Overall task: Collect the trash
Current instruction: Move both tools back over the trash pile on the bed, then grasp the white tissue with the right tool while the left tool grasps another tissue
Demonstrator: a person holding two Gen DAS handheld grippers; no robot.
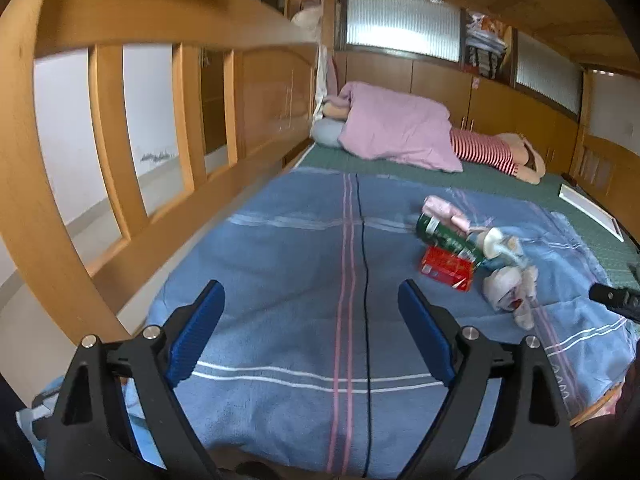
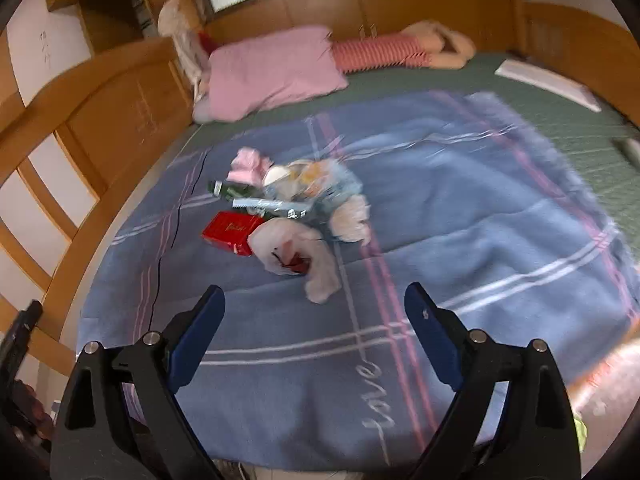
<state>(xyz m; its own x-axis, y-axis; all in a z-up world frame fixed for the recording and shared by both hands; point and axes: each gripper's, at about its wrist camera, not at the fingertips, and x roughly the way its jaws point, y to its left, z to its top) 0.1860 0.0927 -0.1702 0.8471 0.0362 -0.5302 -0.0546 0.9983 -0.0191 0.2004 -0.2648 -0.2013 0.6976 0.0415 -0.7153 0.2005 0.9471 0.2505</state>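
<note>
A small heap of trash lies on a blue blanket (image 1: 280, 280) spread over a bed. It holds a red box (image 1: 446, 268) (image 2: 232, 232), a dark green can (image 1: 448, 236) (image 2: 228, 191), a pink wrapper (image 1: 442, 210) (image 2: 246, 166), a silver foil wrapper (image 2: 276, 207) and crumpled white plastic bags (image 1: 508, 296) (image 2: 296, 256). My left gripper (image 1: 310, 300) stands open over bare blanket, the heap ahead to its right. My right gripper (image 2: 314, 304) is open too, nothing between its blue pads, the white bags just beyond it. The tip of the right gripper (image 1: 614, 300) shows at the left wrist view's right edge.
A pink pillow (image 1: 396, 128) (image 2: 272, 68) and a doll in a red-striped dress (image 1: 484, 150) (image 2: 384, 52) lie at the far side on a green mat (image 2: 520, 96). A wooden slatted bed rail (image 1: 160, 128) runs along the left. A white flat object (image 2: 548, 82) lies far right.
</note>
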